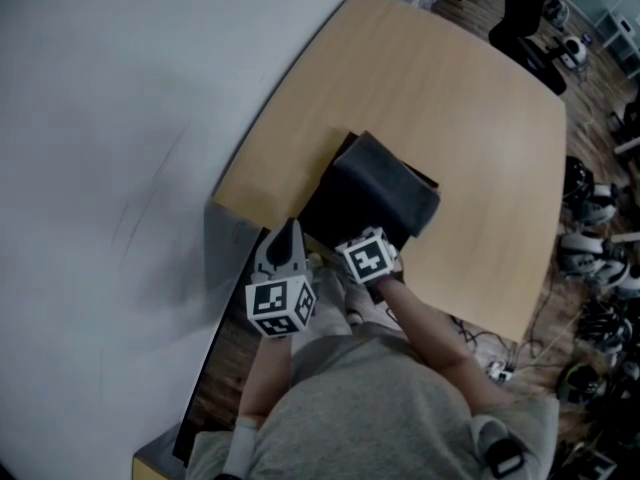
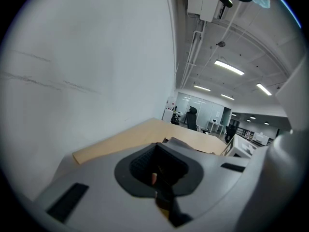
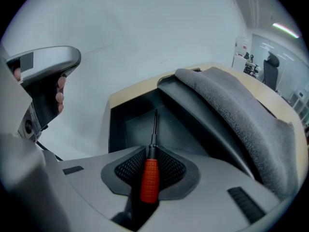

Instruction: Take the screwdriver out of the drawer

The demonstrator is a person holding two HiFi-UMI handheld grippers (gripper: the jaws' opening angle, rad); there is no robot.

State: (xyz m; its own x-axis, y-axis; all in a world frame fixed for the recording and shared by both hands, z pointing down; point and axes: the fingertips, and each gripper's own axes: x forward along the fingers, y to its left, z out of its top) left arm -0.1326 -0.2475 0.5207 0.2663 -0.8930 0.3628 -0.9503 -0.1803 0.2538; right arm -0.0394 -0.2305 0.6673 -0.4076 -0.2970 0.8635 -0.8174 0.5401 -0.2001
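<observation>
Pale wood worktop (image 1: 470,138) runs along a white wall (image 1: 120,118), and both grippers sit at its near edge, close in front of the person's grey-clad body.

Nearest, the right gripper (image 3: 150,153) has its fingers closed on the red handle of the screwdriver (image 3: 150,178). The thin dark shaft points straight ahead, out over the hollow of the open drawer (image 3: 126,129). Whether the tip touches the drawer floor cannot be told.

To its left, the left gripper (image 2: 157,170) is tilted upward toward the wall and ceiling lights. Its fingers are drawn together, with nothing clearly between them. From the right gripper view its grey body shows beside the wall, the person's hand (image 3: 60,90) wrapped around the grip.

Just beyond the grippers stands the dark drawer unit, its top draped in a grey cloth (image 1: 385,193) that slopes down toward the worktop. Farther on, the bare wood stretches to a rounded far corner. Past that lies an office floor with chairs and cables.
</observation>
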